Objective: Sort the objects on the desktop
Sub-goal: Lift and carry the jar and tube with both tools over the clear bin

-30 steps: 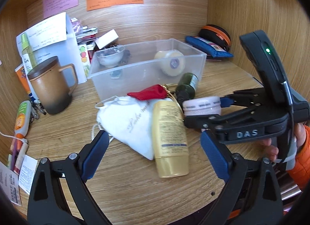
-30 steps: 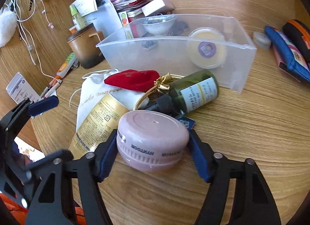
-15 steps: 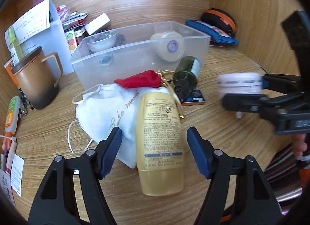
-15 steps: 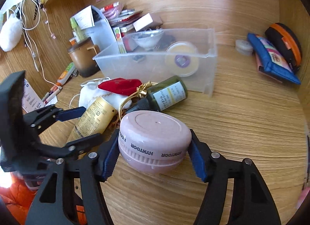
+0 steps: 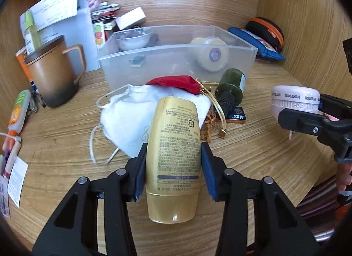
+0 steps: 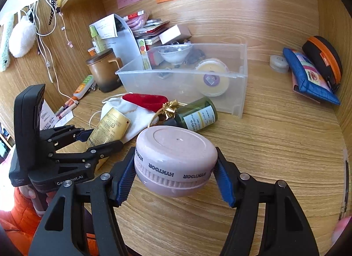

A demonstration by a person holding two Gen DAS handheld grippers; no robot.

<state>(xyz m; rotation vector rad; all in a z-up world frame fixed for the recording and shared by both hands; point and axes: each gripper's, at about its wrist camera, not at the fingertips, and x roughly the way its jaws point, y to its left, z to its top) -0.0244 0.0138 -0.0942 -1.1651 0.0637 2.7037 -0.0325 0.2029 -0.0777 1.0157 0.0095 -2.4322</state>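
My left gripper [image 5: 173, 167] is shut on a gold tube [image 5: 173, 156] that lies partly on a white drawstring pouch [image 5: 136, 115]. My right gripper [image 6: 175, 175] is shut on a round pink HYNTOOR device [image 6: 176, 159] and holds it above the desk; it also shows at the right of the left wrist view [image 5: 294, 99]. A red pouch [image 5: 176, 82] and a dark green bottle [image 5: 232, 85] lie in front of a clear plastic bin [image 5: 176, 57]. The bin holds a cream round jar [image 5: 212, 55] and a small bowl [image 5: 134, 40].
A brown lidded mug [image 5: 52, 71] stands at the left, with pens and paper slips near the desk's left edge. A blue pouch [image 6: 308, 75] and a black-orange case [image 6: 323, 57] lie at the back right corner. Wooden walls enclose the desk.
My left gripper has moved forward and closed on the gold tube. My right gripper has lifted the pink device higher and away from the pile.
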